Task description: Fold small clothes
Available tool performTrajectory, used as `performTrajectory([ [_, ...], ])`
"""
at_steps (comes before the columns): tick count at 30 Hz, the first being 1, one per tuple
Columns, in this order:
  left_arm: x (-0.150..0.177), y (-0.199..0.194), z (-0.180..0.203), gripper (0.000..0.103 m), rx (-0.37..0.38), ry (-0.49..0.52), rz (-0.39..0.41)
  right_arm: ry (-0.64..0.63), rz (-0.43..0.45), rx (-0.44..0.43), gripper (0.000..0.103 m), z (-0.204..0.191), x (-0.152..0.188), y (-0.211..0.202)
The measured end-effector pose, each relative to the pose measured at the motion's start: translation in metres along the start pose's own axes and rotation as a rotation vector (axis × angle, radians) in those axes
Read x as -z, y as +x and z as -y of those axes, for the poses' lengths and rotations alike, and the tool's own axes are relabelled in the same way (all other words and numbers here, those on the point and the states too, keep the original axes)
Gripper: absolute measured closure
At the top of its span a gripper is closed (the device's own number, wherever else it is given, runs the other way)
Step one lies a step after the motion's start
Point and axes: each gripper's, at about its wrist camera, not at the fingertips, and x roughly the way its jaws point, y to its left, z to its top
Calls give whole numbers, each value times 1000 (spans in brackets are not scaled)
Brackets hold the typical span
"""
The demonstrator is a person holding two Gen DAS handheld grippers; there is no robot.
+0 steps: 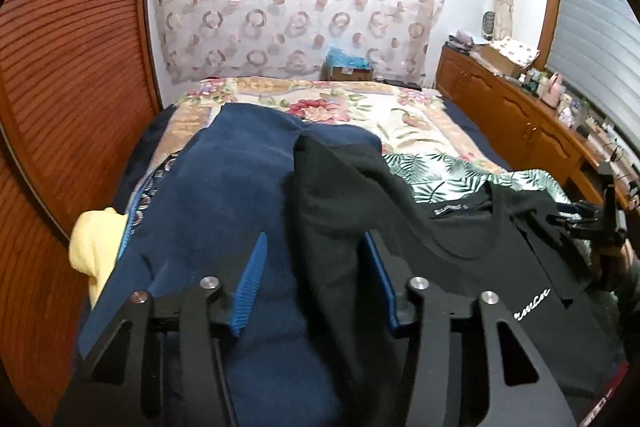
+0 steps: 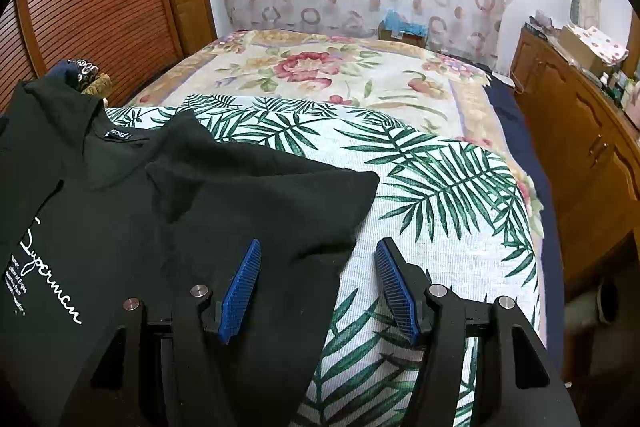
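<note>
Left wrist view: the left hand-held gripper [image 1: 316,283] hangs with jaws spread over a navy garment [image 1: 224,195] overlapped by the black T-shirt [image 1: 452,267]; a yellow cloth [image 1: 94,247] lies at the far left, and the right hand-held gripper [image 1: 576,223] appears dimly, perhaps touching the shirt's edge. Right wrist view: that gripper's jaws are spread, straddling the shirt's sleeve edge, on a palm-leaf cloth [image 2: 432,203] covering the floral bed [image 2: 320,67]. A wooden cabinet [image 2: 580,147] flanks the bed.

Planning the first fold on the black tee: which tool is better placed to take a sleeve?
Right tool: open, straddling the edge of the black T-shirt sleeve.
</note>
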Motion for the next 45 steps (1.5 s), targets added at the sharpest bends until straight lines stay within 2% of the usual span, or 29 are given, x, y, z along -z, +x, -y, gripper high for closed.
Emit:
performTrajectory([
  [2, -1, 2, 0, 56, 3, -2, -4, -3, 0, 2, 41, 0, 0, 1],
  [6, -3, 2, 3, 68, 5, 25, 1, -17, -5, 7, 41, -1, 0, 3],
  [14, -10, 9, 6, 69, -10, 44, -18, -29, -8, -2, 41, 1, -2, 4],
  [15, -10, 8, 8, 73, -12, 49, -17, -30, -6, -3, 41, 2, -1, 4],
  [17, -9, 4, 13, 89, -15, 65, 3, -35, -4, -5, 41, 2, 0, 4],
  [18, -10, 3, 15, 92, -16, 65, 10, -38, -5, -7, 41, 1, -1, 4],
  [20, -12, -2, 19, 94, -9, 63, 24, -42, -1, -15, 45, 0, -1, 4],
  [22, -12, -5, 24, 95, -6, 77, 34, -63, 2, -33, 64, -3, -2, 3],
  [23, -12, -6, 27, 96, -3, 82, 38, -72, 1, -42, 69, -5, -2, 3],
  [25, -12, -11, 33, 97, -3, 88, 59, -88, 0, -43, 86, -10, -2, 2],
  [27, -12, -18, 40, 97, 9, 94, 78, -107, 3, -33, 94, -15, -1, 1],
  [31, -7, -40, 60, 97, 41, 122, 125, -101, 55, -18, 96, -16, 4, -11],
  [37, 5, -79, 77, 97, 92, 132, 182, -56, 171, -44, 97, -17, 15, -59],
  [45, 47, -137, 77, 97, 134, 110, 235, -62, 275, -62, 97, -35, 64, -138],
])
